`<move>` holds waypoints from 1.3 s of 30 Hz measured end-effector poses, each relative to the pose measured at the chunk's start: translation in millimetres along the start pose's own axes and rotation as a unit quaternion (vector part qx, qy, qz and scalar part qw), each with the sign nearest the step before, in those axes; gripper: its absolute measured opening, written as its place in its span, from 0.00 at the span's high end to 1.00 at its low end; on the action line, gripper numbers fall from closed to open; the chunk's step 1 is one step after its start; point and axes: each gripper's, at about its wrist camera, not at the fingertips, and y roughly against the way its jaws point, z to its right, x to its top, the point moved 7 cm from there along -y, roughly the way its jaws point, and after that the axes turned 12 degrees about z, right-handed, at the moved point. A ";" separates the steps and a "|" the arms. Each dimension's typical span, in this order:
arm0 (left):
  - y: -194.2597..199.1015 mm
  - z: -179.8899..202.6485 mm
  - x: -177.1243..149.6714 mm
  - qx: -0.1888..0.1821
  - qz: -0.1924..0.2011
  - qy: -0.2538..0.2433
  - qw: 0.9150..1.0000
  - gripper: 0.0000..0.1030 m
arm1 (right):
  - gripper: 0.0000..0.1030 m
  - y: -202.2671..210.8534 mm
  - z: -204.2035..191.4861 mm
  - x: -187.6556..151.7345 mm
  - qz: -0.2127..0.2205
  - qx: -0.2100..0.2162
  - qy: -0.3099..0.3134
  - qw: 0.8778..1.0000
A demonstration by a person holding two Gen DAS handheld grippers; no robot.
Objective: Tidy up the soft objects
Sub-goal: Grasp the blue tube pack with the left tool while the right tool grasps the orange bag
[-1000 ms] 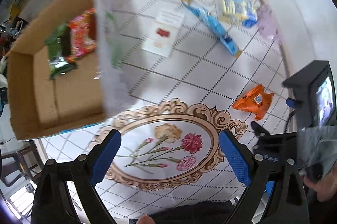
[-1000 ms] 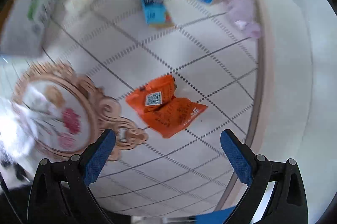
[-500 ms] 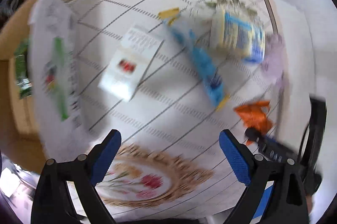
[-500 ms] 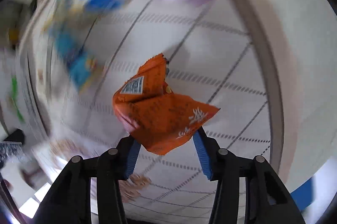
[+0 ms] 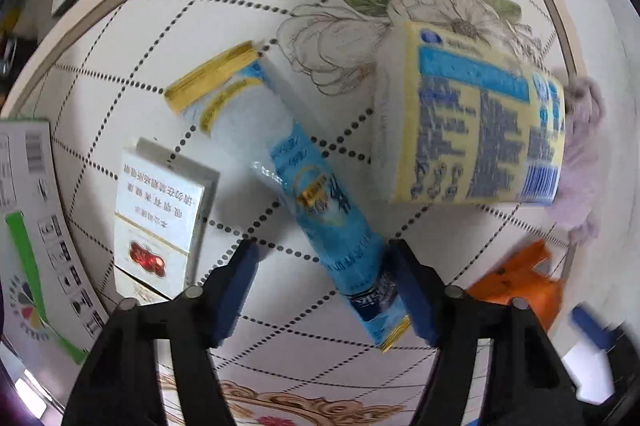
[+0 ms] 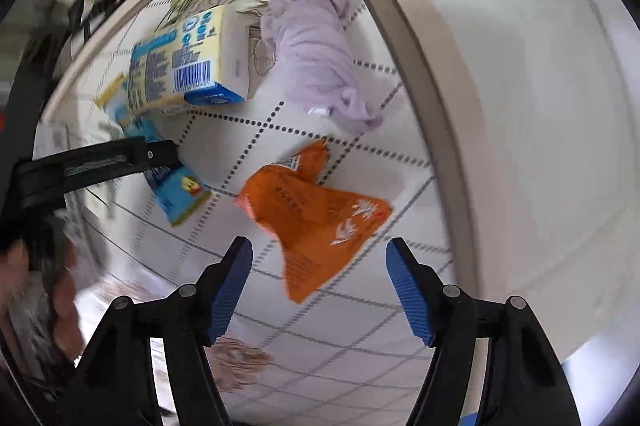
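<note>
Left tool spread wide, straddling the blue pouch flat on the worktop, long axis slanting away up-left; right tool released, apparently above the orange packet.

Barcode on yellow pack

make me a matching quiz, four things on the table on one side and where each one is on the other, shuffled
Things
1. orange packet
2. long blue packet
3. lilac cloth
4. white carton with red emblem

Places
A. by the table's edge, beside the yellow and blue pack
B. lying ahead of the open right tongs
C. its lower end between the left tongs fingers
D. left of the long blue packet

Pairs: 1-B, 2-C, 3-A, 4-D
</note>
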 end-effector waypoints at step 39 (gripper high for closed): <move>23.0 -11.5 -33.9 -0.051 0.010 -0.021 0.998 0.84 | 0.58 -21.3 -14.5 29.0 -0.021 0.002 0.013 1.000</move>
